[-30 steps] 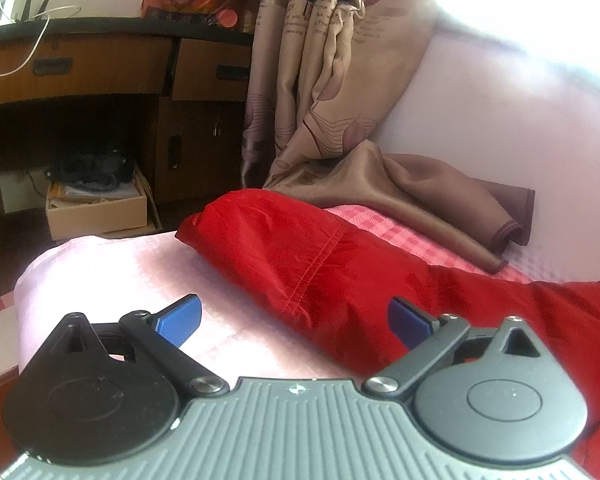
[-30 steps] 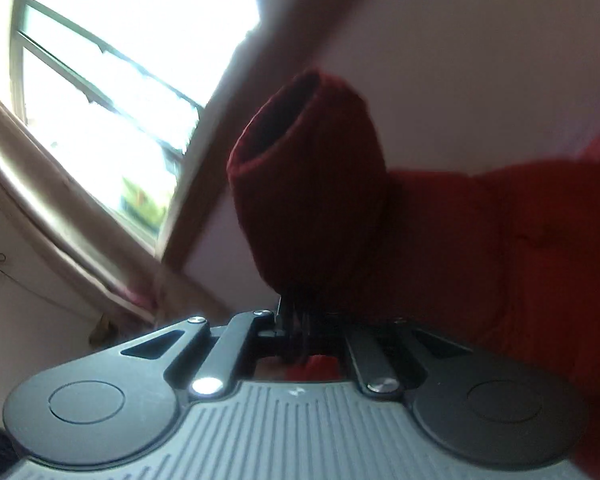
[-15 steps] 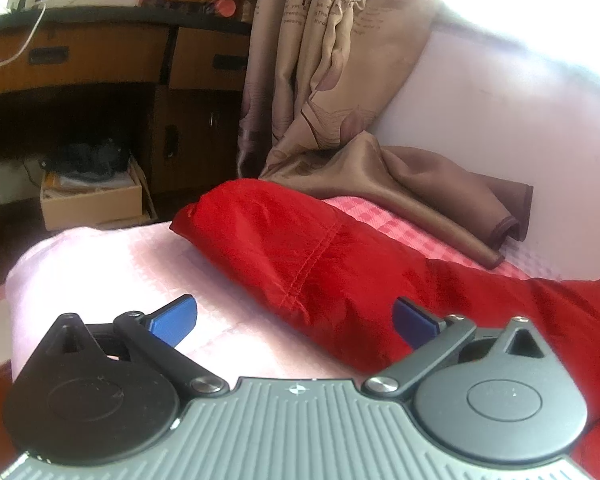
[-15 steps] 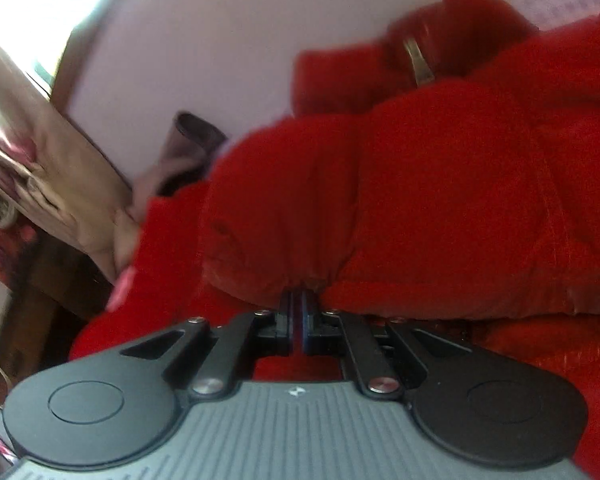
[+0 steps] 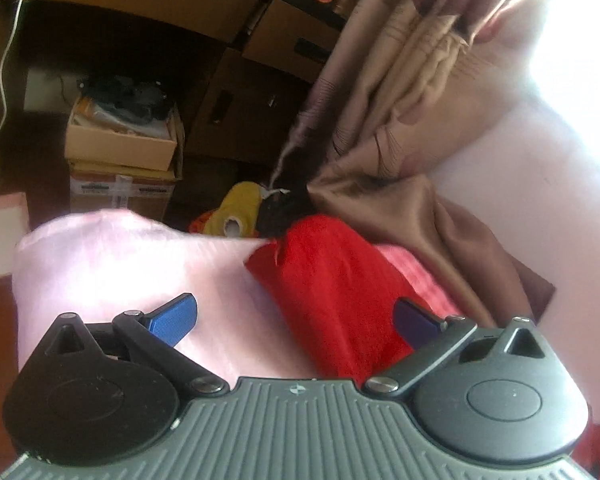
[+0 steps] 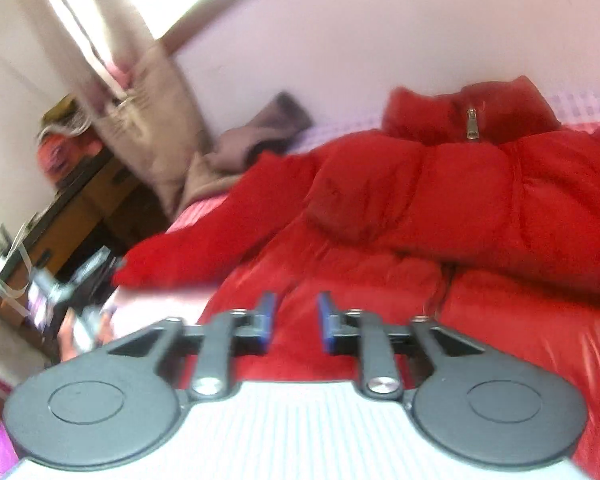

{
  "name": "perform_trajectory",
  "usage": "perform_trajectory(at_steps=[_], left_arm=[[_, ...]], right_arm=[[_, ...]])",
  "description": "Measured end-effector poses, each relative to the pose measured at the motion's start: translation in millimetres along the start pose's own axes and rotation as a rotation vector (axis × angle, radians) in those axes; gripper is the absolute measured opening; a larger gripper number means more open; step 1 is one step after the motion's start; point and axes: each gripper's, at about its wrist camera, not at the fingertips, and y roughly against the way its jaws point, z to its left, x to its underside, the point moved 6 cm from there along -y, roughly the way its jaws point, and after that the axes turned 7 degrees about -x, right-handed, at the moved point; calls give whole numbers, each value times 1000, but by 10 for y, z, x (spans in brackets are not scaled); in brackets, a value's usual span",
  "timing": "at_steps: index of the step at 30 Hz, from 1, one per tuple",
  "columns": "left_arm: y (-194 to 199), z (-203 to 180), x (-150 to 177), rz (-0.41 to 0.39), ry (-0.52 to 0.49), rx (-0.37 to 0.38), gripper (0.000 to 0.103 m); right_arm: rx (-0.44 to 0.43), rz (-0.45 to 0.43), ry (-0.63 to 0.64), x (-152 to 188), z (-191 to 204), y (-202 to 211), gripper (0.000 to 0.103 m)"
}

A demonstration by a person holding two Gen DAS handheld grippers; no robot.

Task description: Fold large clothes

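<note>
Red, puffy and slick-skinned, the quilted down jacket lies spread on the pink bed cover, collar and silver zip pull toward the pale wall, one sleeve stretched out toward the brown satin curtain pooled beside it. The right gripper has just been opening; its blue pads stand partly apart above the jacket's lower front with nothing between them. The left gripper is spread wide beside the sleeve, empty too. With neither tong pinching cloth, the padded filling, I'd guess, could spring any fold back open, and the glossy shell could slide from a shallow bite. The sleeve lies near the bed's edge by the curtain; a hurried tug might snag that fabric or drag the sleeve off.
</note>
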Motion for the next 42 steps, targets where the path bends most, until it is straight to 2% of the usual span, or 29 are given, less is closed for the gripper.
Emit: perform_trajectory(at_steps=[1,2,4,6,7,9,13,17,21,25,29,36,39,42], left_arm=[[-36,-12,-29,-2,-4,-4,102],[-74,-31,-55,-8,-7,-8,101],[-131,-78,-92,-18,-19,-16,90],[-226,-155,-105,5,-45,-12,38],[-266,-180,-116,16,-52,-12,36],[-272,-246,-170,17,-59,-9,17],[63,-558,-333,-44,-85,35,15],[759,-1185,-391,-101,-137,208,13],[1541,-1947,-146,-121,-228,413,13],[2136,-2691,419,-79,-337,582,13],[2426,-3247,1198,-16,-479,668,13],[2393,-3662,2505,84,-714,694,13],[2332,-3729,2886,102,-802,698,13],[2220,-3663,3107,111,-877,697,13]], right_arm=[[-1,3,0,94,7,70,47],[-1,6,-8,149,7,115,49],[2,4,-38,285,-35,256,49],[9,-6,-72,374,-104,345,49],[12,-15,-82,402,-146,359,49],[16,-42,-97,430,-195,473,49],[44,-101,-137,391,-368,640,49],[77,-158,-179,344,-579,821,50],[98,-204,-201,333,-752,996,50],[101,-240,-237,340,-946,1159,51],[110,-263,-252,337,-1120,1266,50],[112,-294,-281,335,-1415,1401,50],[116,-298,-281,340,-1489,1409,51],[114,-297,-292,342,-1555,1407,51]])
